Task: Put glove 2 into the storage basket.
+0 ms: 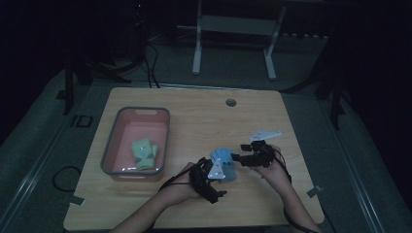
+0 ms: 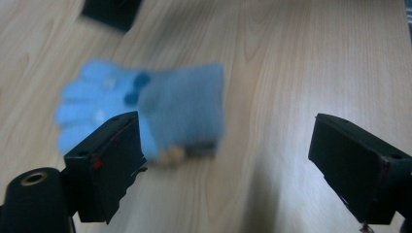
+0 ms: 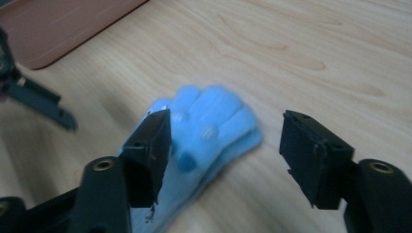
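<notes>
A light blue glove lies flat on the wooden table between my two grippers. My left gripper is at its cuff end; in the left gripper view the jaws stand wide apart and the blurred glove lies just beyond the left jaw, untouched. My right gripper is at the glove's finger end. In the right gripper view its jaws are open around the glove's fingers, and the pads are clear of them.
A pink basin with a grey rim stands at the table's left and holds a green glove; its corner shows in the right gripper view. A round cable hole is at the far edge.
</notes>
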